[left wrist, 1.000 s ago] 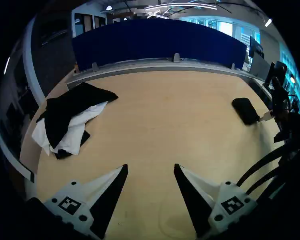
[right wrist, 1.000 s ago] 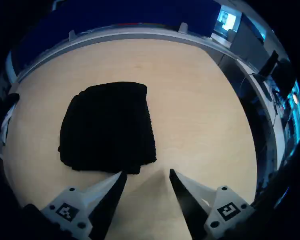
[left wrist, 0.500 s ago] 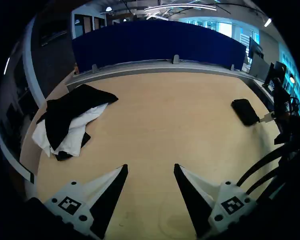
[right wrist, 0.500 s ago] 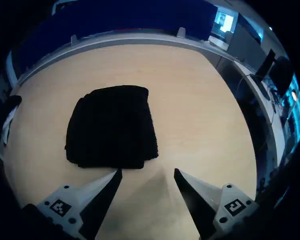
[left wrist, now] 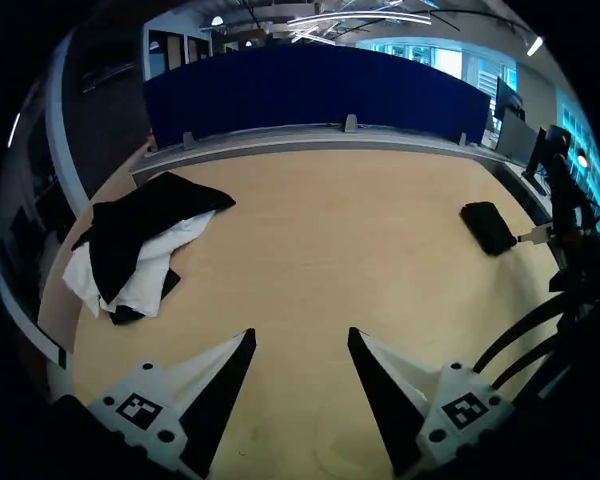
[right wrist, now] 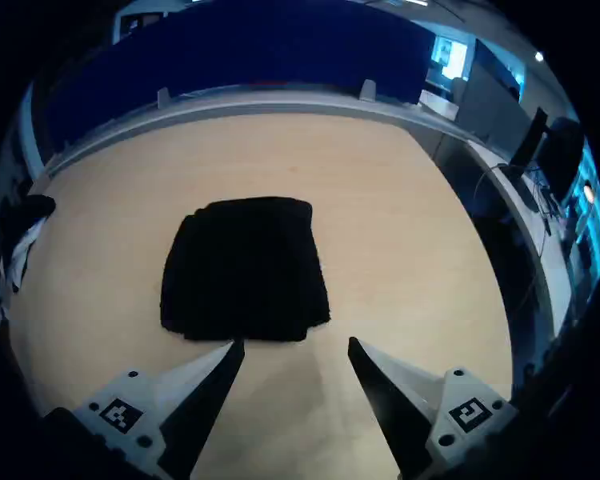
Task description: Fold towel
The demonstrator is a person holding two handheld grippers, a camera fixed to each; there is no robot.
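Wooden table [right wrist: 404,208] — folded black towel [right wrist: 244,268] flat

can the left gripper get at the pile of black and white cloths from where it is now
Probably yes. The left gripper is open, and bare table lies between it and the pile of cloths, which sits ahead to its left. It would have to travel over first.

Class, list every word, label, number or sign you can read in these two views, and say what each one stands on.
There are no readable words or numbers.
The square black-and-white markers on the left gripper and the right gripper are coded patterns, not letters.
The folded black towel and the blue partition carry no visible writing.
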